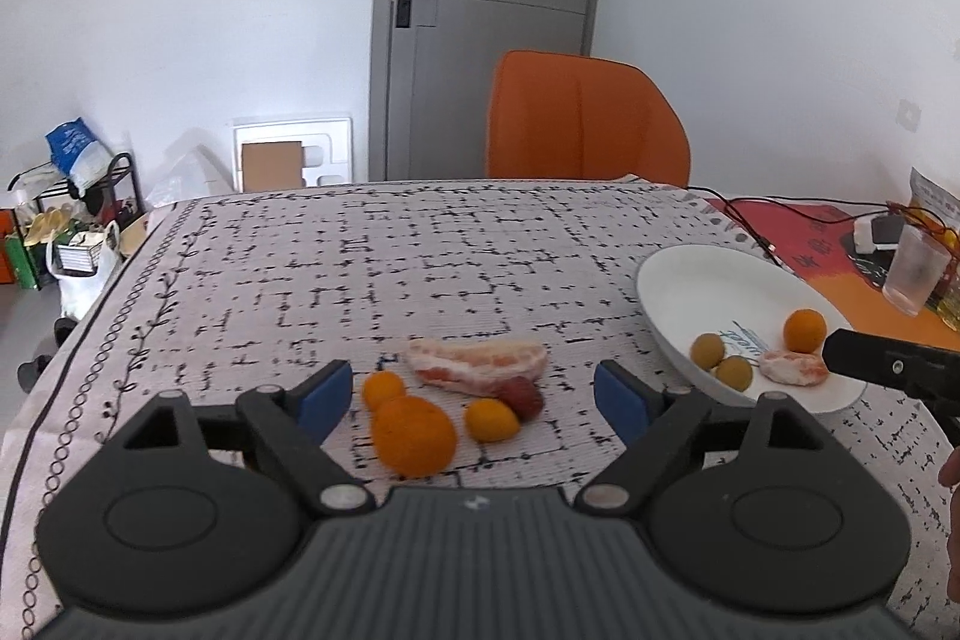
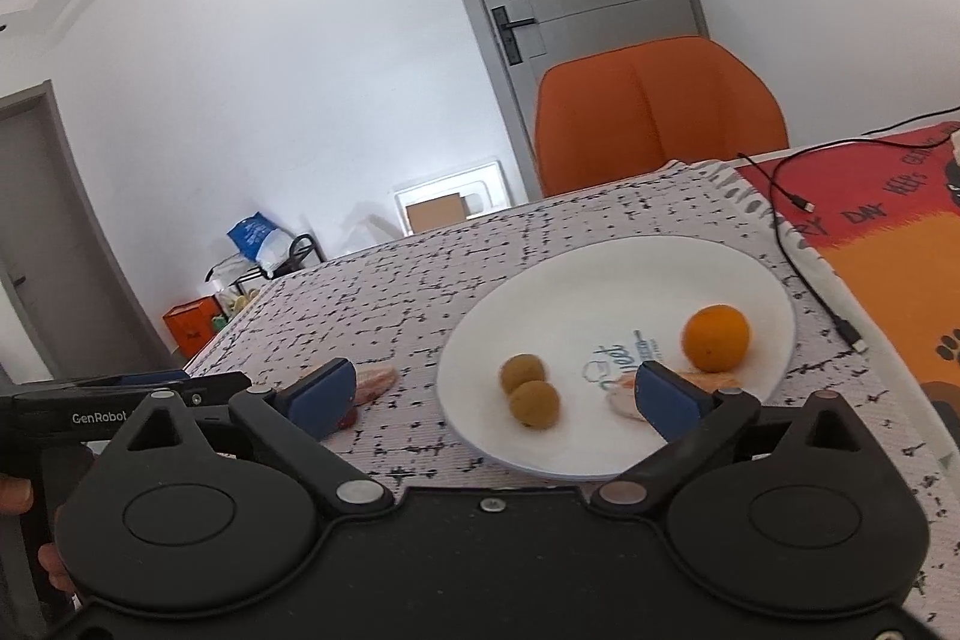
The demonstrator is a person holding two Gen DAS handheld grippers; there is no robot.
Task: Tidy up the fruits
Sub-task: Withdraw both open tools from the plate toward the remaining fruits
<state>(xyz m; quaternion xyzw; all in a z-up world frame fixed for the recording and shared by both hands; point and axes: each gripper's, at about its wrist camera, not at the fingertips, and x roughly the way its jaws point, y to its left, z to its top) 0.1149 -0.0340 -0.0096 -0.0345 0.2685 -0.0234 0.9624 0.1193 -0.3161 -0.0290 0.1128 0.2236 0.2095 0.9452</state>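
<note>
My left gripper [image 1: 474, 394] is open and empty above a cluster of fruit on the tablecloth: a large orange [image 1: 414, 436], two small oranges [image 1: 384, 389] [image 1: 492, 419], a red fruit [image 1: 523, 397] and a peeled citrus segment [image 1: 477, 365]. The white plate [image 1: 708, 286] at the right holds two green-brown fruits [image 1: 707, 349], a small orange [image 1: 804, 329] and a peeled piece [image 1: 792, 367]. My right gripper [image 2: 498, 391] is open and empty over the near rim of the plate [image 2: 600, 274], near the two green-brown fruits [image 2: 528, 388], the orange [image 2: 717, 338] and the partly hidden peeled piece [image 2: 624, 394].
An orange chair [image 1: 585, 124] stands behind the table. A black cable [image 2: 798, 244] runs beside the plate over an orange-red mat [image 2: 888, 232]. A clear glass [image 1: 915, 274] and a charger sit at the far right. Bags and a rack stand on the floor at left.
</note>
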